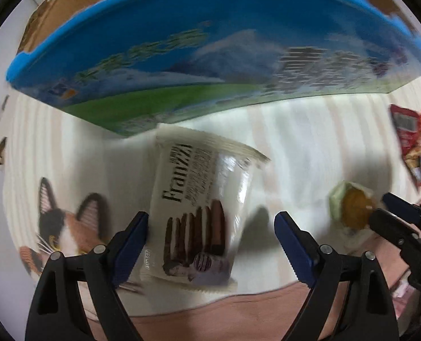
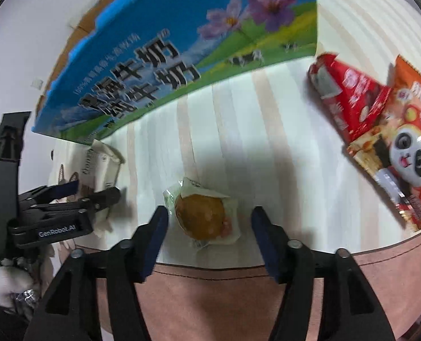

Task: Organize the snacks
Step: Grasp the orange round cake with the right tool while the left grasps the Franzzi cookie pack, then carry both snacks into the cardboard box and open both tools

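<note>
A white Franzzi wafer packet (image 1: 199,199) lies flat on the striped cloth (image 1: 295,142), just in front of a blue milk carton box (image 1: 210,42). My left gripper (image 1: 212,218) points down over it, open, its pads on either side of the packet's lower half. A wrapped golden bun (image 2: 202,216) lies to the right, between the pads of my open right gripper (image 2: 209,213), which do not press it. The right wrist view also catches the left gripper (image 2: 97,189) over the wafer packet (image 2: 102,164). In the left wrist view the right gripper (image 1: 381,207) sits by the bun (image 1: 352,207).
The blue box (image 2: 168,56) stands open-topped along the cloth's far side. A red snack packet (image 2: 349,91) and an orange panda packet (image 2: 403,147) lie at the right. A cat picture (image 1: 62,221) marks the cloth's left part. A pink surface (image 2: 239,298) borders the near edge.
</note>
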Motion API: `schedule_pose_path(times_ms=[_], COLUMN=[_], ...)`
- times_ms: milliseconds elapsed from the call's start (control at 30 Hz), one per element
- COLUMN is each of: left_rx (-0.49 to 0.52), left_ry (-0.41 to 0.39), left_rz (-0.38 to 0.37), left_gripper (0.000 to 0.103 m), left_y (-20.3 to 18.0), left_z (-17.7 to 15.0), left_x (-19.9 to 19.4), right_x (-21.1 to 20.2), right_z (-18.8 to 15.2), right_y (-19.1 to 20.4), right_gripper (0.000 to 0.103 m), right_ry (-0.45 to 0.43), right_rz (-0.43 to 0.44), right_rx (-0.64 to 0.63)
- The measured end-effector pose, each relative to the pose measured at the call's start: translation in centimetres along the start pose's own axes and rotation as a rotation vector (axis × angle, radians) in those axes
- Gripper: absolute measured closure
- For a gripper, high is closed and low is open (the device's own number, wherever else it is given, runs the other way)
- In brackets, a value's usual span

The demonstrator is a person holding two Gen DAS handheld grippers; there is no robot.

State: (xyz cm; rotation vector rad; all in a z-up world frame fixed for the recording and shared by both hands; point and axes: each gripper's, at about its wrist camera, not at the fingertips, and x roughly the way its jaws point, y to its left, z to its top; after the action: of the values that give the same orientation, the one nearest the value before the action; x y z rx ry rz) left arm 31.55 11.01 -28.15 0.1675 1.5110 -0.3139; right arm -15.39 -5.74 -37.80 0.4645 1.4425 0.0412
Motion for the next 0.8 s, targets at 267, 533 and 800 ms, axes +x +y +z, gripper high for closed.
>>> schedule_pose_path(times_ms=[267,533,800], left_rx=[0.023,-0.067,-0.138], left_ry=[0.006,0.018,0.013], left_rz=[0.013,0.021,-0.004], left_gripper=[0.014,0.023,0.046], left_y=[-3.0,-2.1,-2.6], left_z=[-0.7,2.3,-2.1], left_x=[-0.5,1.8,1.4], right_x=[-0.2,3.2,2.0], right_z=[1.9,2.2,-0.6], right_y=[1.4,3.7,1.6], right_gripper=[0.035,0.042,0.049], right_ry=[0.020,0.047,0.042], right_rz=[-0.014,-0.130,-0.138], right_rx=[-0.110,-0.221,-0.187])
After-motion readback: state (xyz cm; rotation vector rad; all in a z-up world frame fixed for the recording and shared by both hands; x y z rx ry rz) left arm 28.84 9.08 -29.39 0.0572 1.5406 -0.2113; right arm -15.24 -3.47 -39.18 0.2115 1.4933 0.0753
